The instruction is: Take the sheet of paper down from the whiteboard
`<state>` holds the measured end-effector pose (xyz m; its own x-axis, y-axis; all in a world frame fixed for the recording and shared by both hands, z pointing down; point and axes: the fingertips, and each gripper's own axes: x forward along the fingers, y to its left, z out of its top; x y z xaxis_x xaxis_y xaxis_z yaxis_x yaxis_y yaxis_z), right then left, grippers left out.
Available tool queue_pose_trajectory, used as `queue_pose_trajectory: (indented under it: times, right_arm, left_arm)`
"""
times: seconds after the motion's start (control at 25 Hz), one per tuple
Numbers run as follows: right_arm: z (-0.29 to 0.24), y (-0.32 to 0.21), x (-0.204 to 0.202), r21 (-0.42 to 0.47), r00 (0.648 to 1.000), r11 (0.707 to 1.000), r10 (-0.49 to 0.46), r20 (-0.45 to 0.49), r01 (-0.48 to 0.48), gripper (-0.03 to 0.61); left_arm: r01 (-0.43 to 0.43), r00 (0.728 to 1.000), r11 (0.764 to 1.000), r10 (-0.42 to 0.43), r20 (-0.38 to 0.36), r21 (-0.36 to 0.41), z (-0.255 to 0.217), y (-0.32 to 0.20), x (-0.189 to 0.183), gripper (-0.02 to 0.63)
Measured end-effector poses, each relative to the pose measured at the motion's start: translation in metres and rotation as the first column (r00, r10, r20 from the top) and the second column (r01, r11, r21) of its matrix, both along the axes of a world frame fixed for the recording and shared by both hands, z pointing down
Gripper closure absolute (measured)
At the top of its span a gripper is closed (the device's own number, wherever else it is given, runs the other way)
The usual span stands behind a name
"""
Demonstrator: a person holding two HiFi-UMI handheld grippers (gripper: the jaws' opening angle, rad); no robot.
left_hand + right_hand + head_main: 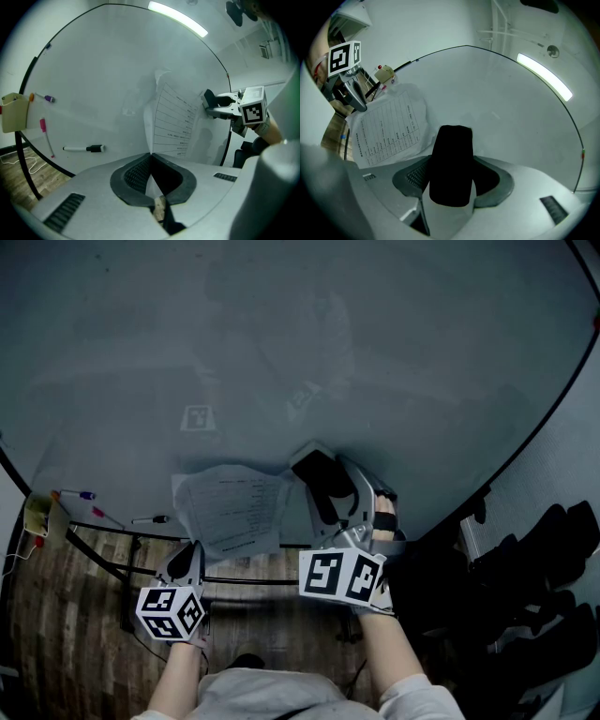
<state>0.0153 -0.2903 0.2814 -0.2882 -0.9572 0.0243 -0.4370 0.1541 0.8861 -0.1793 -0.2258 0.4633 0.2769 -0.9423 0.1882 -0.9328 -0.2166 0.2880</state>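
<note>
The whiteboard (pixel 281 352) fills most of the head view. The sheet of paper (pixel 230 507) sits low on it, just above the middle of the bottom edge. It is printed with lines of text and is crumpled and bowed. Its lower corner reaches past the board's bottom edge.

The left gripper (pixel 194 555) is at the sheet's lower left corner. In the left gripper view its fingers (pixel 136 173) are closed together, with the edge of the sheet pinched between them. The paper rises from the tips nearly edge-on.

The right gripper (pixel 330 482) is at the sheet's upper right corner. Its fingers (pixel 412 174) stand apart and are clamped on a black block (pixel 451 140) that fills the gap and projects beyond the tips. The block lies just beside the sheet's corner. No view establishes whether it touches the paper or the board.

Toward the bottom left corner of the whiteboard are several items, all well apart from the sheet:
- A black-capped marker (pixel 84 148) lies along the bottom edge.
- A pink marker (pixel 44 131) is to its left.
- A purple-capped marker (pixel 45 98) is above them.
- A yellow holder (pixel 13 112) is mounted at the left edge.

Below the board, wooden flooring (pixel 56 606) is visible. Dark chairs (pixel 534 559) stand beyond the right edge.
</note>
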Motion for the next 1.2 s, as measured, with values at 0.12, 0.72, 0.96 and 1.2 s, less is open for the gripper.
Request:
queue_pose_trajectory:
  times: [0.12, 0.72, 0.96, 1.2]
  right_arm:
    - [0.000, 0.001, 0.000, 0.014, 1.000, 1.000, 0.000, -0.002, 0.000, 0.311]
    - [0.000, 0.015, 0.000, 0.049, 1.000, 0.999, -0.012, 0.014, 0.012, 0.305]
    - [-0.002, 0.029, -0.005, 0.081, 0.999, 0.996, -0.038, -0.010, 0.039, 0.305]
    - [0.005, 0.047, -0.019, 0.051, 0.991, 0.993, -0.113, 0.072, 0.109, 0.307]
  left_arm:
    - [-0.003, 1.000, 1.000, 0.003, -0.002, 0.000, 0.000, 0.001, 0.001, 0.598]
    - [-0.002, 1.000, 1.000, 0.002, -0.006, -0.004, 0.003, 0.012, 0.002, 0.598]
    - [0.002, 1.000, 1.000, -0.002, 0.001, -0.015, 0.006, 0.016, 0.000, 0.598]
    - [0.008, 1.000, 1.000, -0.008, 0.004, -0.021, 0.009, 0.018, -0.003, 0.598]
